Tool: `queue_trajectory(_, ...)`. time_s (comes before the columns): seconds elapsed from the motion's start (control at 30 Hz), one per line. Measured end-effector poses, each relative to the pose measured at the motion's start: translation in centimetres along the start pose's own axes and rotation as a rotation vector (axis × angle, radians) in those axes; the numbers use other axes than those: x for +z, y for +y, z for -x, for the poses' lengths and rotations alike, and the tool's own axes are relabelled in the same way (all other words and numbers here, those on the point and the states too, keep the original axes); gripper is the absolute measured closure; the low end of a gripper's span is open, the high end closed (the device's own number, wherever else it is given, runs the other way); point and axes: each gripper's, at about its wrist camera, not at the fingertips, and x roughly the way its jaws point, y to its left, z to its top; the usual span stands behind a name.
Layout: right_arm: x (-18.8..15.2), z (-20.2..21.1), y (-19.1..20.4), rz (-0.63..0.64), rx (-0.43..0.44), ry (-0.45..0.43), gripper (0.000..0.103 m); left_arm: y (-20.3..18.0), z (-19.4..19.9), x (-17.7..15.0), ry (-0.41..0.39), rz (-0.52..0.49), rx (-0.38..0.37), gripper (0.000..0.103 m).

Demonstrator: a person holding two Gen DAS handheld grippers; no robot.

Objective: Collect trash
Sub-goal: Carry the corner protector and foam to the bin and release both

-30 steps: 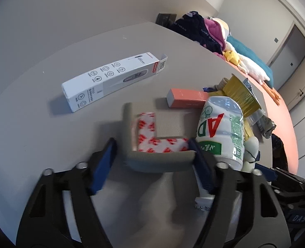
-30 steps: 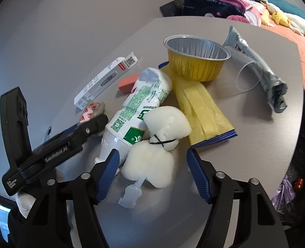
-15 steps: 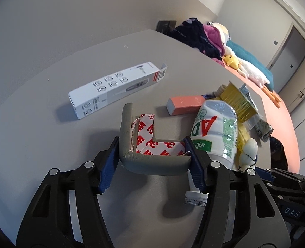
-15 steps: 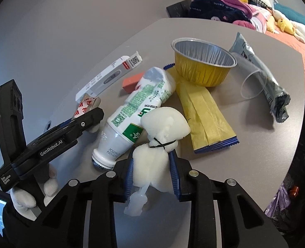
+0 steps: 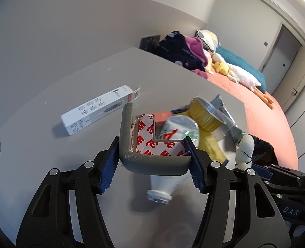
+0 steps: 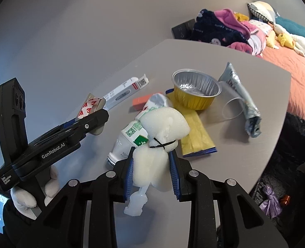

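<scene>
- The right gripper is nearest; its jaws have just been closing and now pinch a white foam bundle tied with a black cord, held just above the tabletop. A white plastic tip hangs below the jaws, so I would lift straight and slowly to keep it from snagging.
- The left gripper has its jaws at middling width, clamped on the ends of one grey L-shaped corner guard with red-and-white adhesive backing, also off the tabletop. Holding it level should stop it pivoting between the pads.
- Both pieces look ready to carry off; no bin is in view, so where they go I cannot tell.
- Left on the tabletop, one of each: a white plastic bottle lying on its side, a yellow paper packet, a gold foil cup, an orange block, a white carton, a clear ring, a crumpled silver wrapper.
- Beyond lie a bed and a pile of clothes.
</scene>
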Motion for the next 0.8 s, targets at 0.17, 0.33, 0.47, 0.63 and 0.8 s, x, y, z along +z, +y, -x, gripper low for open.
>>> queue_trajectory(0.17, 0.2, 1.7, -0.8, -0.001, 0.0, -0.03, 0.071, -1.6, 0.6, 0.3, -0.014, -0.012, -0.022, 0.044)
queue_trajectory(0.33, 0.0, 3.5, -1.8, -0.009, -0.011, -0.061, 0.071, -3.7, 1.1, 0.7, -0.027, -0.04, -0.047, 0.044)
queue_trajectory(0.47, -0.1, 5.0, -3.1, -0.028, -0.026, -0.089, 0.071, -5.7, 1.2, 0.9, -0.029, -0.068, -0.075, 0.044)
queue_trajectory(0.63, -0.3, 6.9, -4.9, -0.057, -0.052, -0.121, 0.071, -8.6, 1.0, 1.3, -0.031, -0.114, -0.119, 0.044)
queue_trajectory(0.8, -0.5, 8.7, -6.9, -0.085, -0.076, -0.15, 0.071, -11.4, 0.5, 1.7, -0.03, -0.156, -0.159, 0.044)
